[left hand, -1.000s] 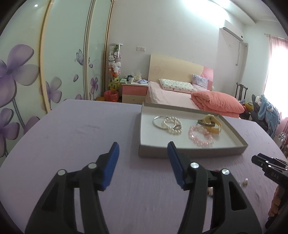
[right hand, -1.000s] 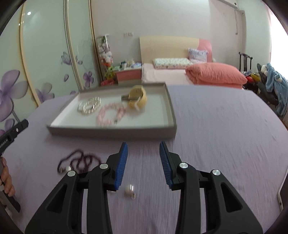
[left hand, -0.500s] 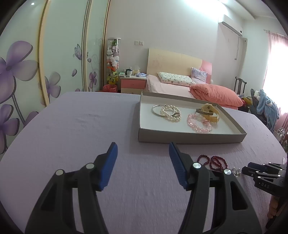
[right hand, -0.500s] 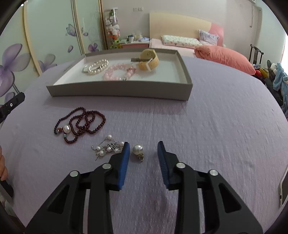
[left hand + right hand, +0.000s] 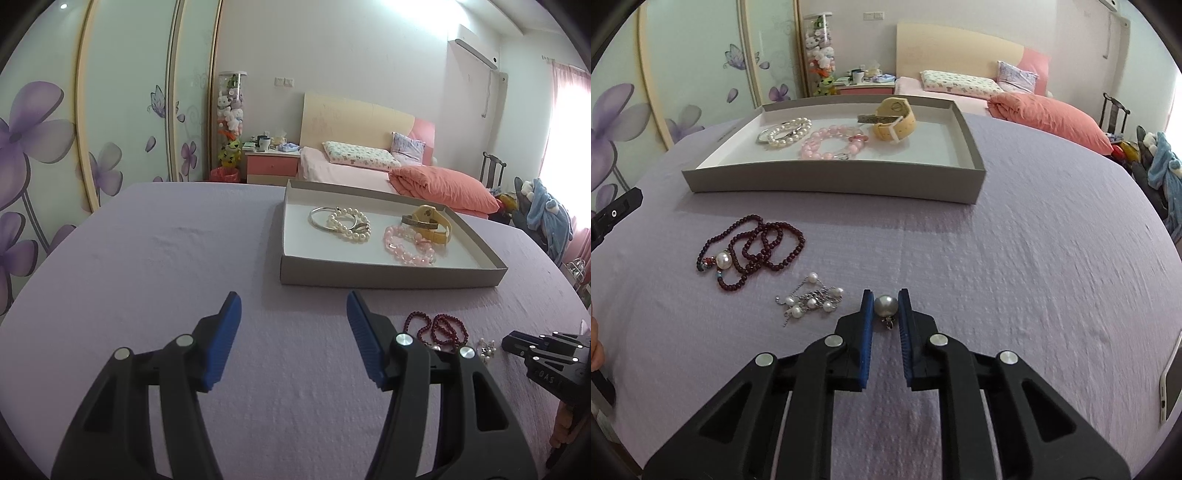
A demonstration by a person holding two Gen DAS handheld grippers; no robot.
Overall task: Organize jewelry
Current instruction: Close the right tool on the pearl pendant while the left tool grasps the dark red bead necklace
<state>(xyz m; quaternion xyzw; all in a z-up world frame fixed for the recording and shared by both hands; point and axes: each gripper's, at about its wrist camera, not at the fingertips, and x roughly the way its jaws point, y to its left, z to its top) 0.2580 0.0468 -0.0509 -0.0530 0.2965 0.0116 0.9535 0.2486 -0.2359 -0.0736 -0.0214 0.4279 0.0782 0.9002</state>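
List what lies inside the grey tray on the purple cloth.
Inside the grey tray: pearl bracelet with a silver bangle partly hidden beneath, pink bead bracelet, yellow watch.

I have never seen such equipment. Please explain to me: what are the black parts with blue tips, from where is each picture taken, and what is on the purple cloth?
No robot is here. A person holds a hand tool, a gripper, in each hand, and each carries a wide-angle camera looking along its two blue-tipped fingers.

The left view shows the left gripper, open and empty above the purple cloth. The right view shows the right gripper; its jaws have just been closing and now pinch a single pearl pendant.

On the cloth lie a dark red bead necklace and a small chain with pearls. The grey tray behind them holds a pearl bracelet, a pink bead bracelet and a tan watch.
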